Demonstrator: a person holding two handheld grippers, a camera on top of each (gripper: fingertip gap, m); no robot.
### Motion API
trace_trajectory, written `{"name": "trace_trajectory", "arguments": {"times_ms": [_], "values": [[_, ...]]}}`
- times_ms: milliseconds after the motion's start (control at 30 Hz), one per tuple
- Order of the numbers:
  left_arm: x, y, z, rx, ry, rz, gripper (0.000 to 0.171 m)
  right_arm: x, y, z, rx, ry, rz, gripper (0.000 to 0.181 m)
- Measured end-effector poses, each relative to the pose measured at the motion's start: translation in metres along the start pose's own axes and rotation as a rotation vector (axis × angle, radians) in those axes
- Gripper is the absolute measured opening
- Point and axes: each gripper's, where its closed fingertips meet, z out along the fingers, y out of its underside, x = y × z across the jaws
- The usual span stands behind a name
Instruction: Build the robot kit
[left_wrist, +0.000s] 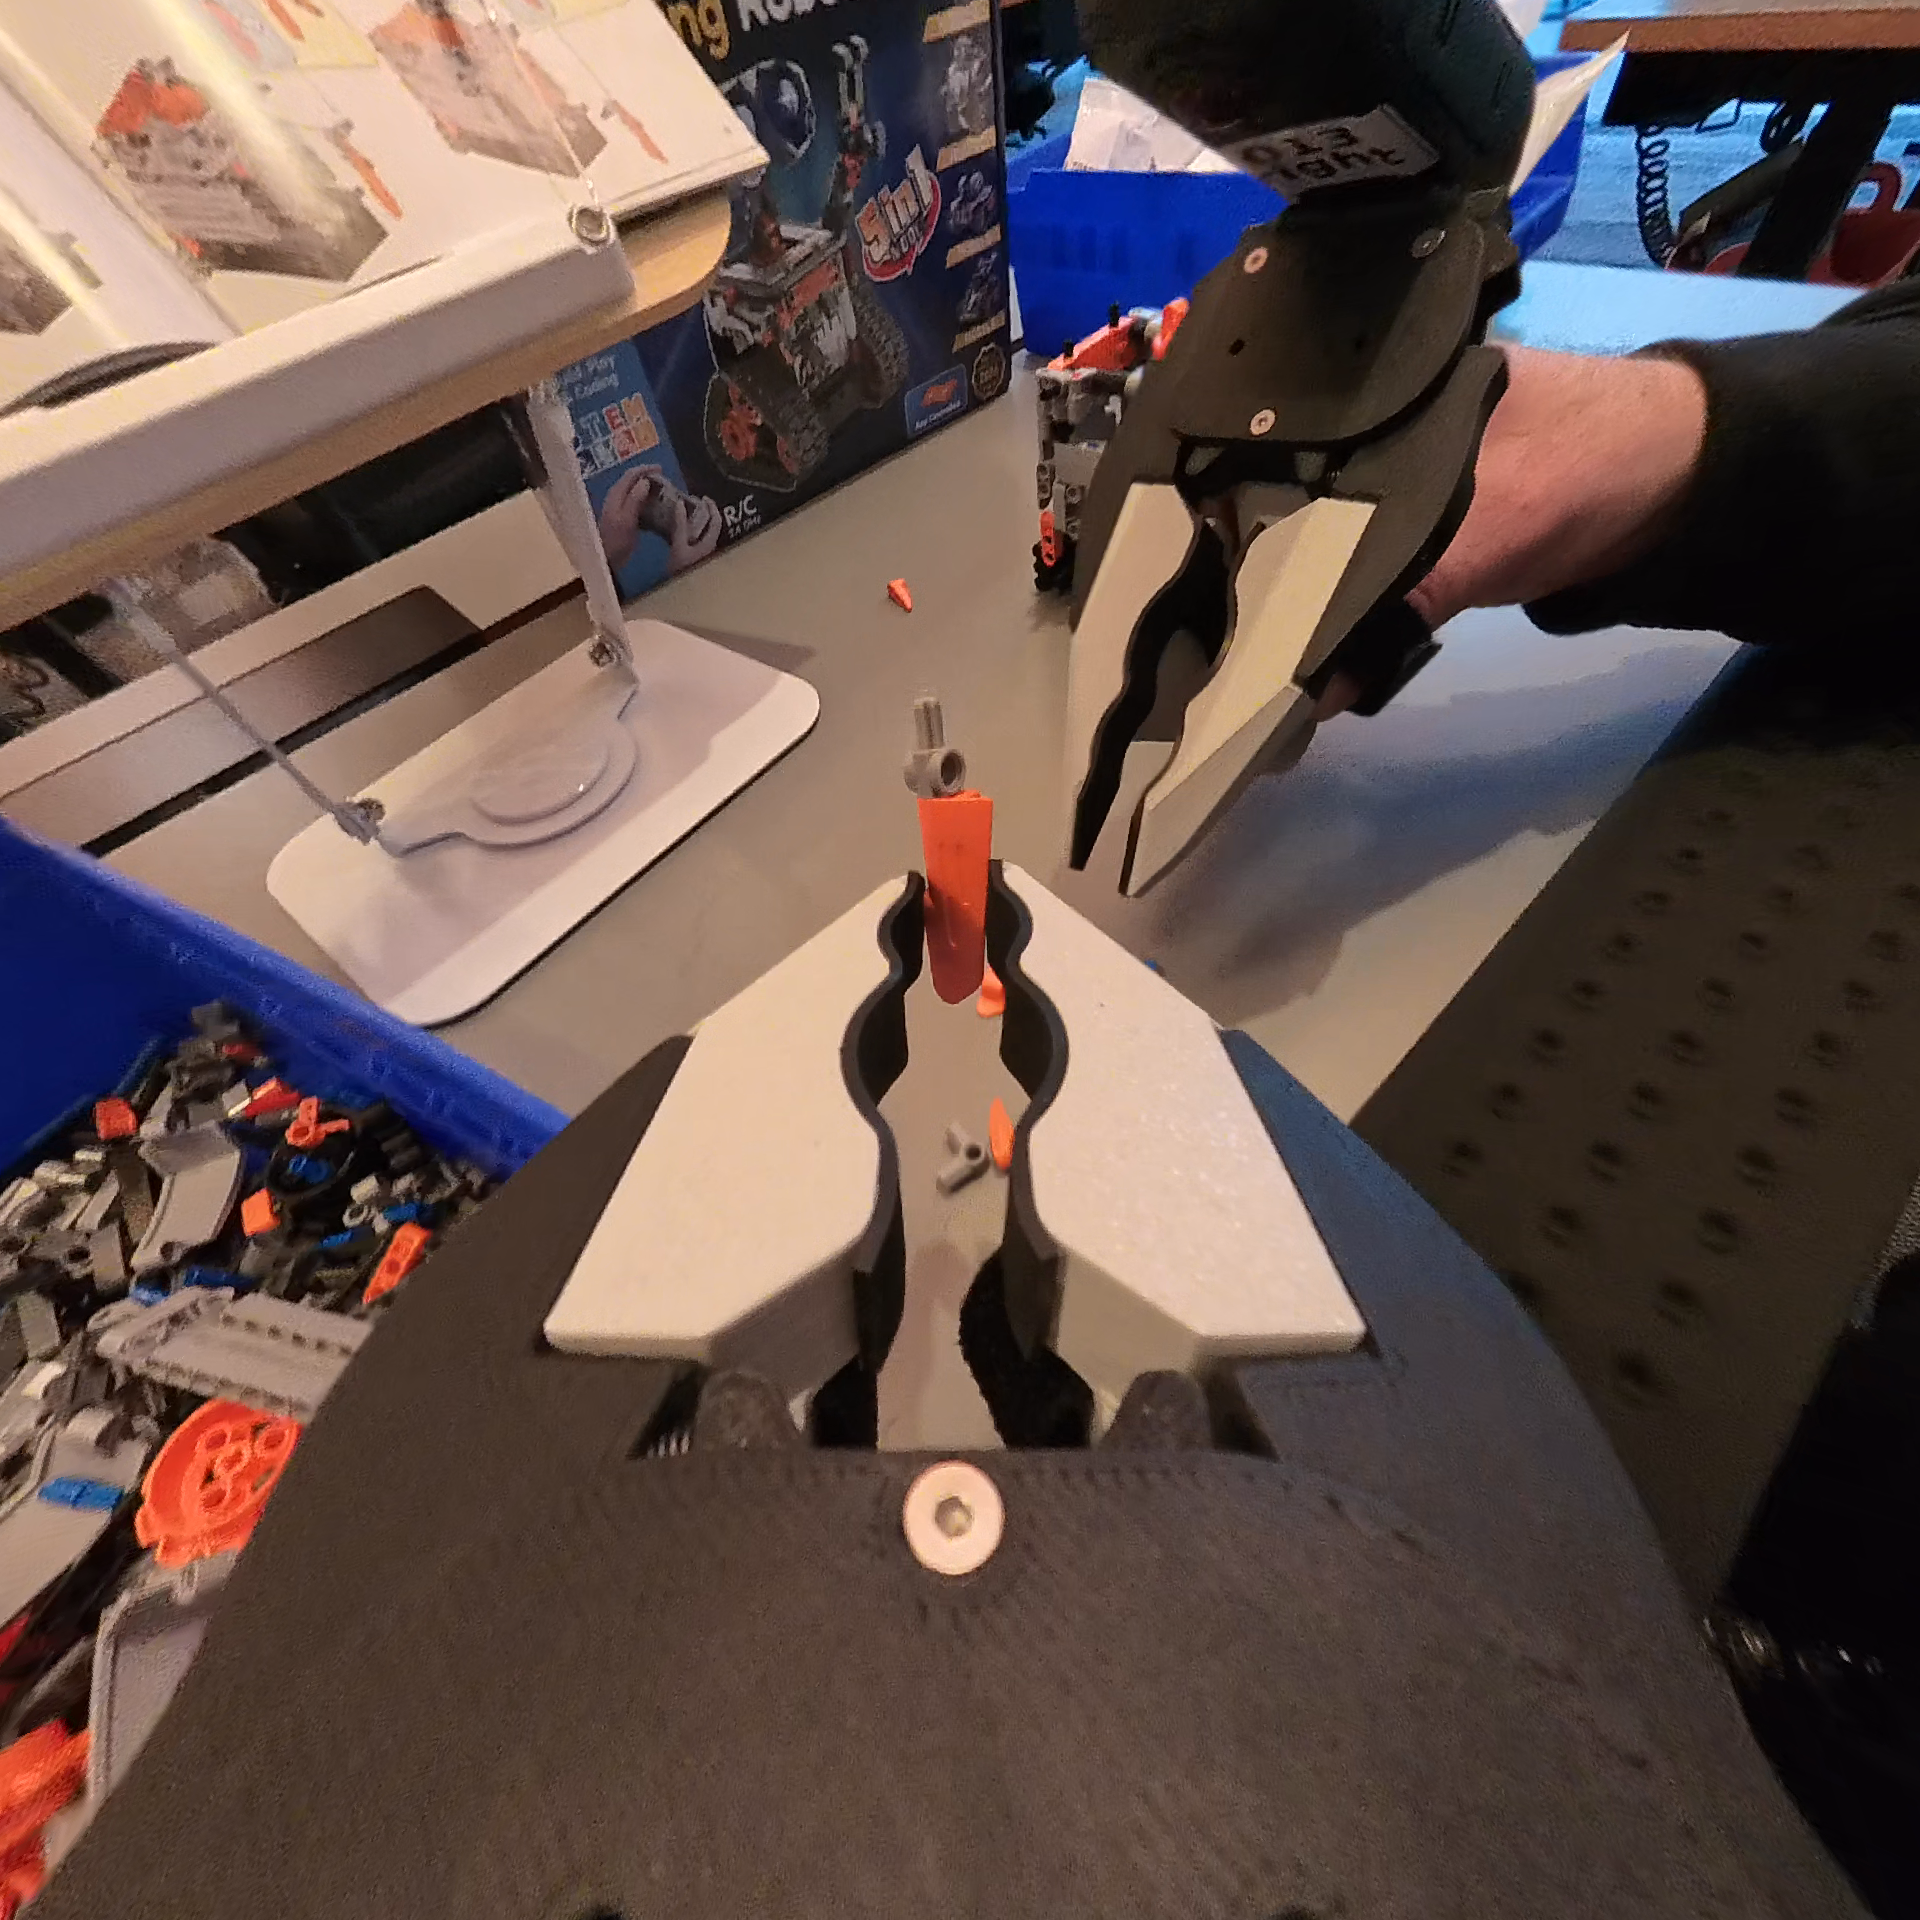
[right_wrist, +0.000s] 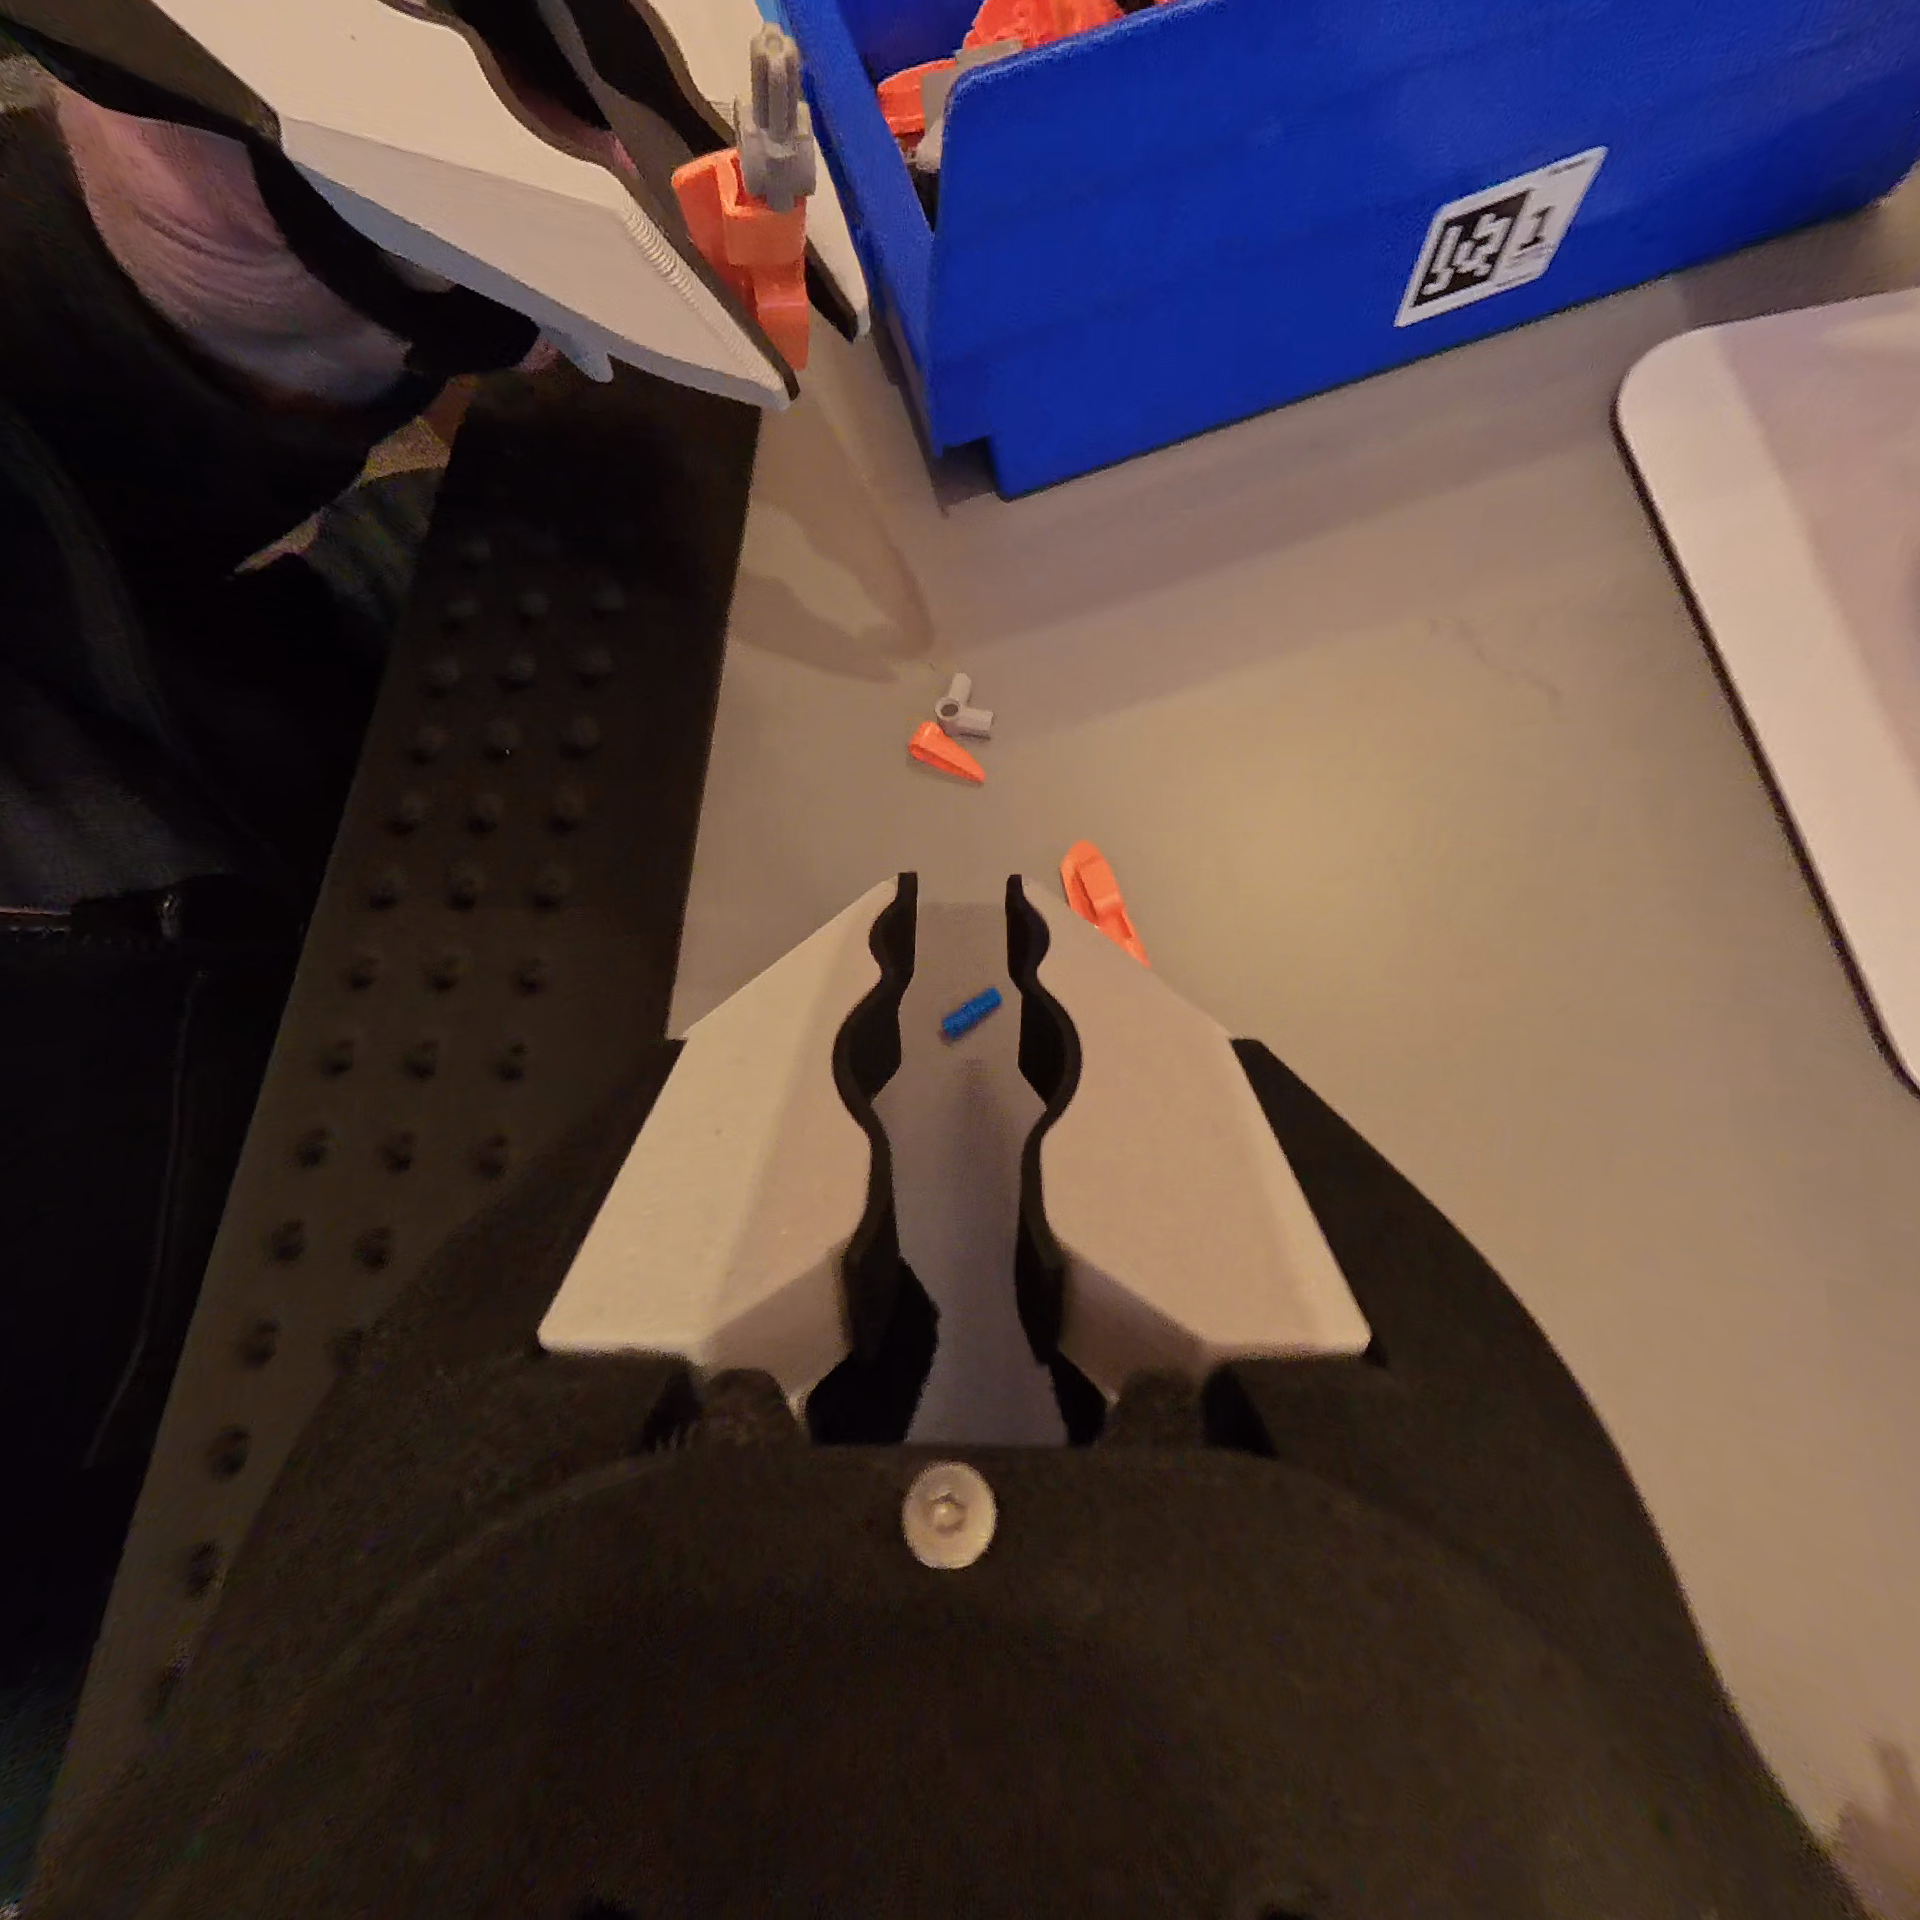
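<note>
My left gripper (left_wrist: 956, 906) is shut on an upright orange wedge piece (left_wrist: 951, 862) with a grey connector (left_wrist: 933, 764) plugged into its top, held above the grey table. It also shows in the right wrist view (right_wrist: 821, 353) with the orange piece (right_wrist: 758, 244) and the connector (right_wrist: 774, 145). My right gripper (right_wrist: 959, 888) is open and empty, hovering over a small blue pin (right_wrist: 970, 1013) on the table. In the left wrist view it (left_wrist: 1112, 868) points down just right of the held piece. A loose grey connector (right_wrist: 964, 712) and orange wedges (right_wrist: 945, 753) (right_wrist: 1101, 899) lie nearby.
A blue bin (left_wrist: 156, 966) of mixed parts stands at the left, also seen in the right wrist view (right_wrist: 1247, 208). A white book stand's base (left_wrist: 540, 831), a toy box (left_wrist: 831, 312), a part-built model (left_wrist: 1081, 416) and a black perforated mat (left_wrist: 1662, 1039) surround the work spot. My hands' fingertips stand some 8 centimetres from each other. My right tips are roughly 5 centimetres from the small blue pin (right_wrist: 970, 1013).
</note>
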Motion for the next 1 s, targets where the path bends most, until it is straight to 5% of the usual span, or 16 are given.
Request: {"name": "trace_trajectory", "arguments": {"times_ms": [267,500,767,1000], "values": [[-0.003,0.029,-0.017,-0.070,-0.042,-0.017,0.009,-0.015,-0.022,0.056,-0.065,-0.021,-0.133,0.017],[-0.003,0.045,-0.019,-0.103,-0.048,-0.021,0.009,-0.001,-0.011,0.085,-0.198,0.020,-0.145,0.015],[-0.001,0.052,-0.013,-0.120,-0.038,-0.023,0.009,-0.002,-0.004,0.084,-0.205,-0.019,-0.118,0.009],[0.004,0.053,-0.005,-0.152,-0.022,0.011,0.009,-0.004,-0.010,0.046,-0.132,-0.073,-0.042,0.009]]}}
